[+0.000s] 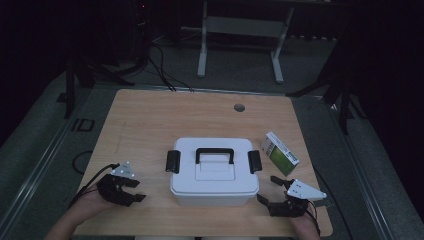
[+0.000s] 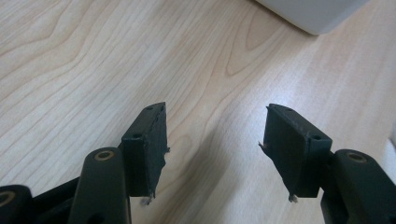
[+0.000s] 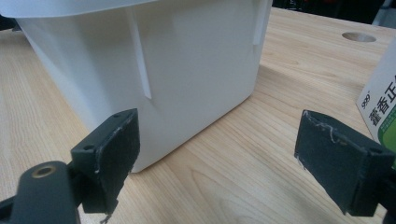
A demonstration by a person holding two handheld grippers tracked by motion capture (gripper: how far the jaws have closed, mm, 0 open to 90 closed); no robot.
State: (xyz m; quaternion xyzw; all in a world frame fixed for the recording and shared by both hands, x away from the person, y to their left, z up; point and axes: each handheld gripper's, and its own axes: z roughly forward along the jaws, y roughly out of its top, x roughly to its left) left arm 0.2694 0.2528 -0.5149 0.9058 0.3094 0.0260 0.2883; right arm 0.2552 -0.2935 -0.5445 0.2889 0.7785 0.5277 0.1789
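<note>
**Both grippers open and empty beside the closed white storage box**

Left gripper: held in the person's left hand at the near left of the light wooden tabletop. Its jaws stand apart with nothing between them; in the left gripper view its black pads frame bare wood grain, and a rounded corner of the box sits at the upper right, well apart from the jaws.

Right gripper: held at the near right edge of the tabletop, jaws pointing toward the box's right-hand near corner. Jaws spread wide, nothing gripped. In the right gripper view one pad lies just beside the box's lower wall; contact cannot be confirmed. The other pad stands near the carton, apart from it.

White rectangular plastic storage box: upright on the middle of the tabletop, nearer the person's edge, between the two grippers. Lid on, black carrying handle lying across the top, one black latch on the left end and one on the right.

Green-and-white cardboard carton: lying on the tabletop just right of the box, set at an angle, not touching it. Printed characters visible on its face.

Round cable hole: in the tabletop beyond the box, toward the far edge.
</note>
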